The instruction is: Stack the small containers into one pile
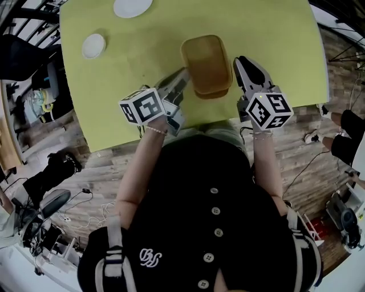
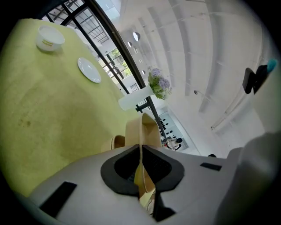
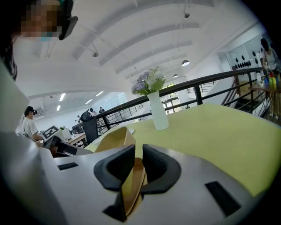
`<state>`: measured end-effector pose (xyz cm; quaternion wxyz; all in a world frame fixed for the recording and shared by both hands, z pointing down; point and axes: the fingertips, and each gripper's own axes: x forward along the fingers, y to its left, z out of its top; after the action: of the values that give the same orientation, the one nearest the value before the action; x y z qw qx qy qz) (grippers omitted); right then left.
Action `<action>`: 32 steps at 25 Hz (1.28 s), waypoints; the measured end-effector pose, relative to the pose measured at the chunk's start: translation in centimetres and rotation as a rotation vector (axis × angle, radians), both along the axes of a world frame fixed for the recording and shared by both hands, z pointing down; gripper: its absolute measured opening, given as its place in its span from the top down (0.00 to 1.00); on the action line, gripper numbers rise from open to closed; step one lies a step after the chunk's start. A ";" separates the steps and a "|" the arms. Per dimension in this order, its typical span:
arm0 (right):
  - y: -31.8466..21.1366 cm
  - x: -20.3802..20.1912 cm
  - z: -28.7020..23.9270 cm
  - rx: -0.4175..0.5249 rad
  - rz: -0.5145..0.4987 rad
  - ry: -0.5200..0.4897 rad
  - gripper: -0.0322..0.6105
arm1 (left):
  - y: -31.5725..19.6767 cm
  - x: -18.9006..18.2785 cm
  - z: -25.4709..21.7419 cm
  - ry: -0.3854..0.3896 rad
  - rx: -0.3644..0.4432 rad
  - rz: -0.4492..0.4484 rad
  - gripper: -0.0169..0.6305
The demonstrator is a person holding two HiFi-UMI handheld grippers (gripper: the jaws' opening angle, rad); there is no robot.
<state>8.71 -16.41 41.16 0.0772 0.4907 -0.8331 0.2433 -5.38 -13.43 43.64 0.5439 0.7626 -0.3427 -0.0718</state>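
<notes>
Head view: tan box (image 1: 206, 64) sits between left gripper (image 1: 181, 78) and right gripper (image 1: 242, 67), near the close edge of the green surface (image 1: 274, 34), long side pointing away. Left gripper view: fingers (image 2: 117, 169) squeeze its left wall. Right gripper view: fingers (image 3: 113, 169) squeeze its right wall.

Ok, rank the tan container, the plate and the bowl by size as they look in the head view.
Largest: tan container. Then plate, though the frame's top edge crops it. Smallest: bowl.
</notes>
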 end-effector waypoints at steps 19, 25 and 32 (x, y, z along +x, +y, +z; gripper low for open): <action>1.6 1.0 2.3 -0.067 0.016 0.013 0.85 | 1.8 1.7 2.4 0.005 -0.109 0.068 0.94; 1.5 0.7 2.7 -0.080 0.010 0.013 0.85 | 1.3 1.5 2.6 0.008 -0.116 0.064 0.94; 1.4 0.8 2.7 -0.081 0.002 0.015 0.85 | 1.2 1.5 3.0 0.012 -0.146 0.038 0.94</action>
<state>9.52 -14.97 43.89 0.1032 0.4898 -0.8215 0.2731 -3.91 -12.24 46.64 0.6015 0.7269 -0.3290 -0.0409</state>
